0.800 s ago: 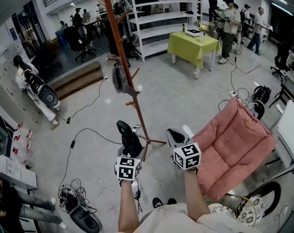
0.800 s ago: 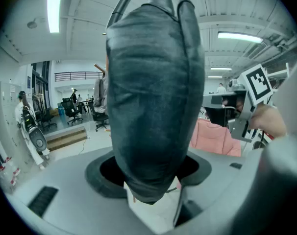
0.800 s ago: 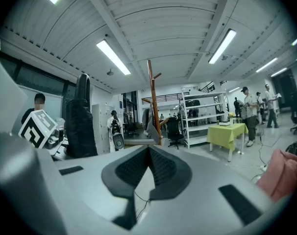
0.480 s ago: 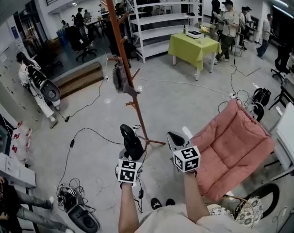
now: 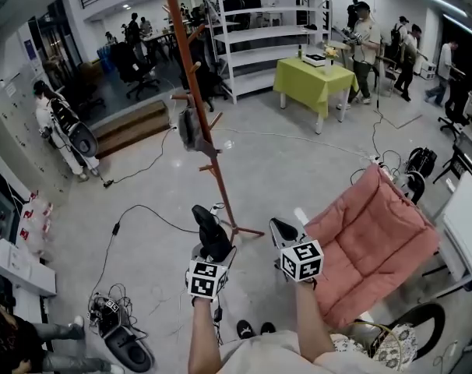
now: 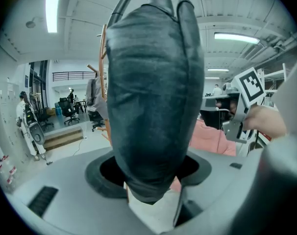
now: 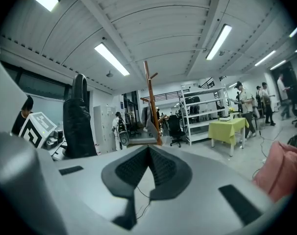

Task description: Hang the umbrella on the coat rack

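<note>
A folded black umbrella [image 5: 209, 229] stands upright in my left gripper [image 5: 213, 252], whose jaws are closed wide around its lower part. In the left gripper view the umbrella [image 6: 153, 97] fills the middle and rises out of the left gripper [image 6: 149, 182]. The wooden coat rack [image 5: 202, 107] stands just beyond it, with a grey garment [image 5: 189, 127] on one peg. My right gripper [image 5: 282, 227] is beside the umbrella, shut and empty. In the right gripper view, its pads [image 7: 160, 168] meet, with the umbrella [image 7: 79, 121] at left and the coat rack [image 7: 151, 99] ahead.
A pink cushioned chair [image 5: 374, 236] is close on the right. Cables and a power strip [image 5: 220, 207] lie round the rack's foot. A green-covered table [image 5: 314, 80], white shelves [image 5: 259, 33] and several people stand at the back. A floor device [image 5: 125, 340] sits at lower left.
Both grippers and the umbrella sit slightly lower in the head view, still side by side. People at the back have walked to the right.
</note>
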A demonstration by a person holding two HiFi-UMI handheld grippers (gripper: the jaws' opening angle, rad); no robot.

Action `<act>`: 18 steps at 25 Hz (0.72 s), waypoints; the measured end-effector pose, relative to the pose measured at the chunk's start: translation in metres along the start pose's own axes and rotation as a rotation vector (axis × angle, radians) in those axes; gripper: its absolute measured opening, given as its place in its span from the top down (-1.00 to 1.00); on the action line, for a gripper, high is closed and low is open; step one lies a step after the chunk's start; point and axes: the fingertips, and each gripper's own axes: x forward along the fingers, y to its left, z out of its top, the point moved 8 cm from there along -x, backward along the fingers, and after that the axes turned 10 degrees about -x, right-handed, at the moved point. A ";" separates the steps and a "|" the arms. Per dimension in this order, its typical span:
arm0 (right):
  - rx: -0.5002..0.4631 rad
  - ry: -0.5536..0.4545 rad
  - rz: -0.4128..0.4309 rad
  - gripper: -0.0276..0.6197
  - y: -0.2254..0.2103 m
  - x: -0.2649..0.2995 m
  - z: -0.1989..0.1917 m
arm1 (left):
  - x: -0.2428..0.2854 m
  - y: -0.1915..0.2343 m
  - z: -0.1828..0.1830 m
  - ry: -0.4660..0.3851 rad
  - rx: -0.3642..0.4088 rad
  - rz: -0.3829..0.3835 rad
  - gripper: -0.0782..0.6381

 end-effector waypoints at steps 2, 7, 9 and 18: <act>0.005 0.003 0.010 0.91 -0.002 -0.004 -0.004 | -0.002 -0.005 -0.002 0.001 -0.003 0.008 0.04; 0.021 0.042 0.002 0.91 -0.005 -0.015 -0.025 | -0.005 -0.007 -0.013 0.012 -0.023 0.028 0.04; 0.025 0.053 0.002 0.91 -0.009 -0.017 -0.031 | -0.006 -0.005 -0.014 0.008 -0.037 0.039 0.04; 0.020 0.066 0.007 0.91 -0.024 -0.001 -0.034 | 0.010 0.010 -0.010 0.036 -0.039 0.058 0.04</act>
